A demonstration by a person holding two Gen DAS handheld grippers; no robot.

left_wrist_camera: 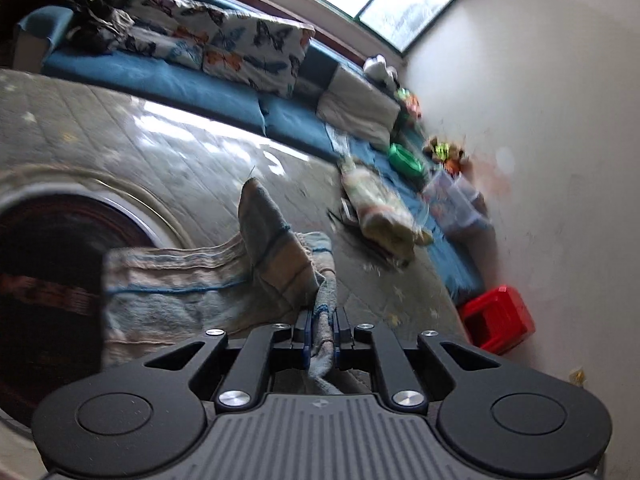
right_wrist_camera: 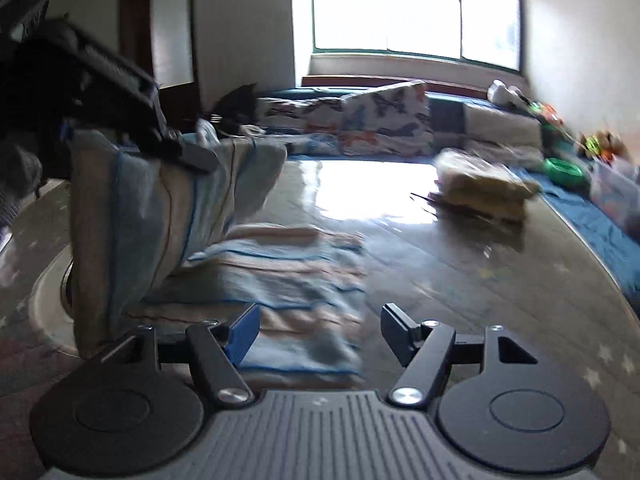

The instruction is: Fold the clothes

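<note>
**Currently: cloth pinched left, lifted over its flat half**

Left gripper (left_wrist_camera: 322,334): jaws pressed together on an edge of the striped cloth (left_wrist_camera: 208,280), which passes straight between them and spreads ahead toward 10 o'clock. Right gripper (right_wrist_camera: 318,334): jaws spread wide, holding nothing. In the right wrist view, the raised part of the cloth hangs at 10 o'clock from the left gripper (right_wrist_camera: 188,152); the flat part lies on the mat (right_wrist_camera: 500,292) directly at 12 o'clock, just beyond the open jaws, long axis running 12 to 6. A separate folded pile (right_wrist_camera: 484,188) sits well apart at 1 o'clock.

A home living room: butterfly cushions (left_wrist_camera: 256,52) on blue floor seating (left_wrist_camera: 160,80).
</note>
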